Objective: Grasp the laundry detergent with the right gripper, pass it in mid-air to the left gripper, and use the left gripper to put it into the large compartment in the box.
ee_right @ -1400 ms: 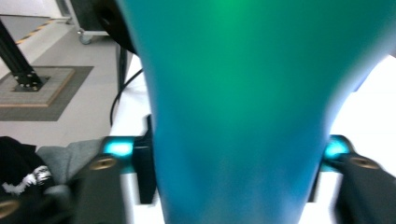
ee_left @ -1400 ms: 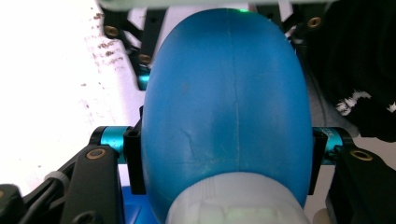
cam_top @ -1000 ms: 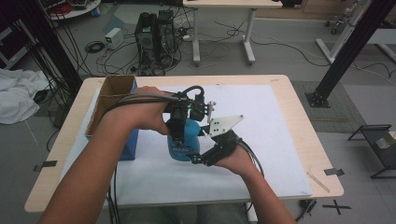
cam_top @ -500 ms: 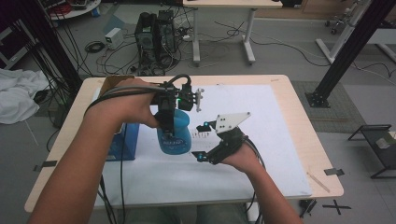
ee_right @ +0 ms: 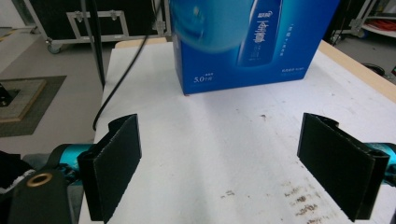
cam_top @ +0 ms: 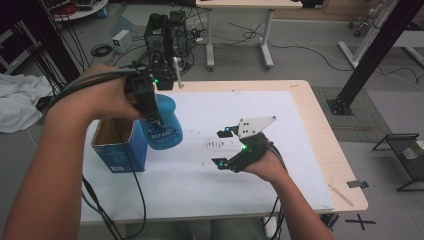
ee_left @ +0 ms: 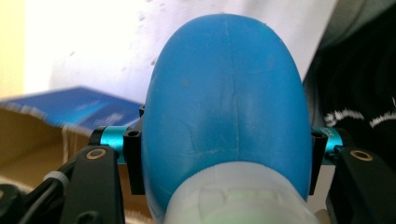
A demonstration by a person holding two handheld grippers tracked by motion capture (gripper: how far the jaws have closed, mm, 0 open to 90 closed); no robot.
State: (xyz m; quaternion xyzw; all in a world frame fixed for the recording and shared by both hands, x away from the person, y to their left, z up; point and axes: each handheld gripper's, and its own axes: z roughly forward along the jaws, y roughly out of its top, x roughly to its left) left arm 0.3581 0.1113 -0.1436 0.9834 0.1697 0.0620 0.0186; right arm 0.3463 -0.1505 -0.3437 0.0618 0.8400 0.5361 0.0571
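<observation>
Currently: blue bottle carried toward open carton

Held by left gripper (cam_top: 150,107), pads clamped on either side of the blue bottle (cam_top: 162,122), bottle lifted clear of the white mat (cam_top: 280,145) and hanging over the near edge of the blue carton (cam_top: 117,147). Seen along the left gripper's own jaws: rounded blue body wedged tight between both pads (ee_left: 133,161), pale cap end nearest the camera, carton's brown inside below and to the left. Gripped across the body, presumably so the bottle can be lowered lengthwise into the carton's open top.

Right gripper (cam_top: 226,147) resting low over the mat, well apart from bottle and carton, jaws just opened wide with nothing between them; pads (ee_right: 114,165) standing far apart over bare, smudged mat. Judged to be parked clear, leaving the path to the carton free.

Carton upright at the left side of the mat, top flaps open, printed face toward the right gripper. Bottle not yet inside
</observation>
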